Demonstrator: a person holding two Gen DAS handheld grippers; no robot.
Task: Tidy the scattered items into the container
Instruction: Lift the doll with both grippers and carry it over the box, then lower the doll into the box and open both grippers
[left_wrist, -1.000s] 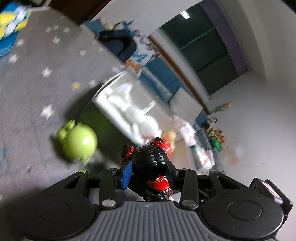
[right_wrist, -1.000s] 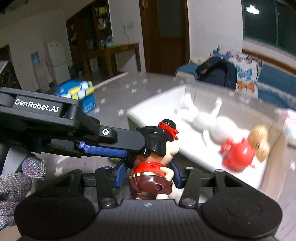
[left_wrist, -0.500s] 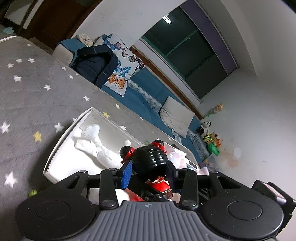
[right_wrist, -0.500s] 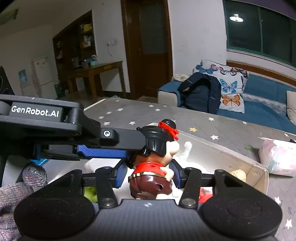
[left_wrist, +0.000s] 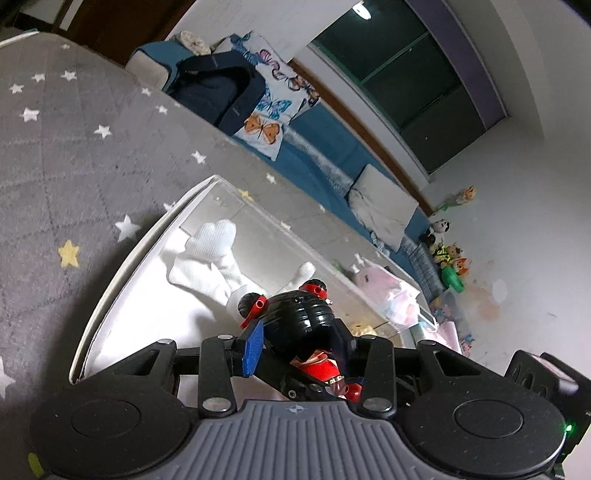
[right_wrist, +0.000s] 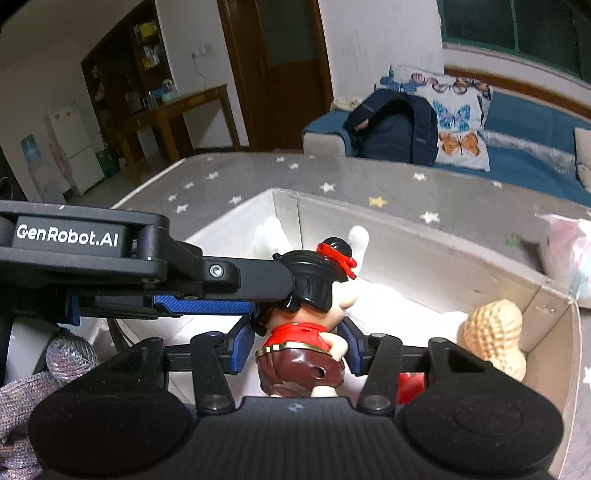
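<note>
A toy figurine (right_wrist: 306, 325) with black hair, red bows and a red top is held by both grippers above the white container (right_wrist: 424, 254). My right gripper (right_wrist: 297, 350) is shut on its body. My left gripper (left_wrist: 295, 347) is shut on its black head (left_wrist: 299, 317); its fingers (right_wrist: 207, 304) reach in from the left in the right wrist view. The container (left_wrist: 122, 266) holds a white plush toy (left_wrist: 210, 254), a peanut-shaped toy (right_wrist: 493, 339) and a red toy (right_wrist: 410, 387), partly hidden.
The container sits on a grey star-patterned mat (left_wrist: 55, 155). A pink plush (right_wrist: 569, 254) lies on the mat beyond the container's right end. A blue sofa with a dark backpack (right_wrist: 391, 125) and butterfly cushion stands behind.
Both grippers have carried the figurine over the container and lowered toward it. The green toy seen earlier on the mat has dropped out of view.
</note>
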